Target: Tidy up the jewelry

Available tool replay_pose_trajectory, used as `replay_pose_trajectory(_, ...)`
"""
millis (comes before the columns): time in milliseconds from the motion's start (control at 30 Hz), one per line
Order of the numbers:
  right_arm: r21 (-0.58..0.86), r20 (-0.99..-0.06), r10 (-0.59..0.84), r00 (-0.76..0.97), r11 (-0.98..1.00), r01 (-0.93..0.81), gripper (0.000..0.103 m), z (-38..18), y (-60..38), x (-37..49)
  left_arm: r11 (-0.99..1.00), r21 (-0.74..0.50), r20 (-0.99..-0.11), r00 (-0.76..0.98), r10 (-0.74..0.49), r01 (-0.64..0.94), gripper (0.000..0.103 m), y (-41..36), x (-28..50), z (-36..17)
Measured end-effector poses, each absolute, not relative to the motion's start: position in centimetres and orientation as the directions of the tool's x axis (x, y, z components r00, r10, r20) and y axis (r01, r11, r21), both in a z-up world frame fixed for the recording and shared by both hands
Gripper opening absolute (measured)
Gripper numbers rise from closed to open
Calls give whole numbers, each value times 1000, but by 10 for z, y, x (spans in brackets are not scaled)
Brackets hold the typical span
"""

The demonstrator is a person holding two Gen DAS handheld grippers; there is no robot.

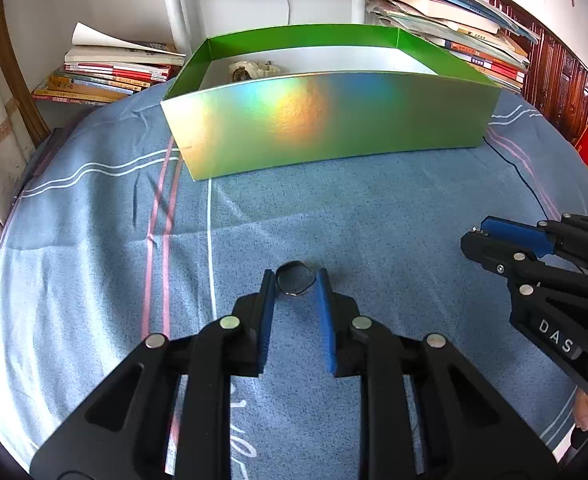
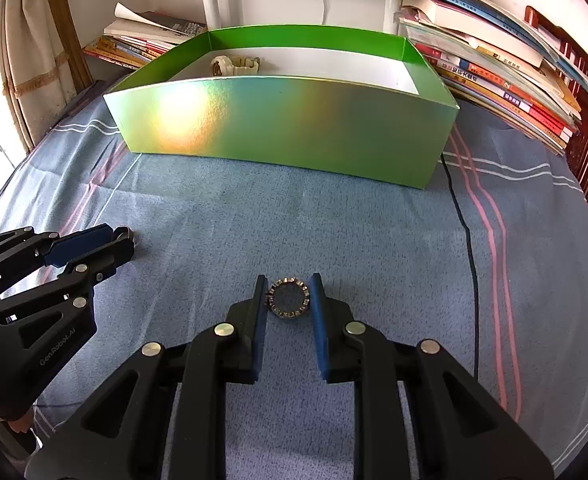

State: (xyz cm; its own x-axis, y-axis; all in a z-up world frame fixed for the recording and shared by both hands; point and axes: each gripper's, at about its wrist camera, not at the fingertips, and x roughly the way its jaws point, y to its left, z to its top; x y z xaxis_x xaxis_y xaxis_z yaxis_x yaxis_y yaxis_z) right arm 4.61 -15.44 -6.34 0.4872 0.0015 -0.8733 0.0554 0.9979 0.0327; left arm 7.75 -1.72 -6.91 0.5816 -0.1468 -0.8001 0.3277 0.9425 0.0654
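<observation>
Bed (image 1: pixel 74 264) spread with a blue-grey cloth sheet (image 2: pixel 214 224), pink and white stripes crossing it.

Green holographic box (image 1: pixel 325 120) stands open-topped toward the far edge.

Plain dark ring (image 1: pixel 295 279) on the sheet in the near middle.

Studded ring (image 2: pixel 288 298) on the sheet to its right, well apart.

Thin black cable (image 2: pixel 467 248) runs from the box's near right corner toward the near edge.

Plain dark ring (image 1: pixel 294 279) between left jaws, studded ring (image 2: pixel 288 298) between right jaws, green box (image 2: pixel 286 128) beyond, pale watch (image 2: pixel 236 65) inside
</observation>
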Motion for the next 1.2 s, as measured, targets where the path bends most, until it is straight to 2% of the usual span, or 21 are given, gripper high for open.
replay_pose_trajectory(1200,43,-870,3,493,997,70,21,-58,-156,43,945,66,-792,593,-147,322,21,-14,72,-61)
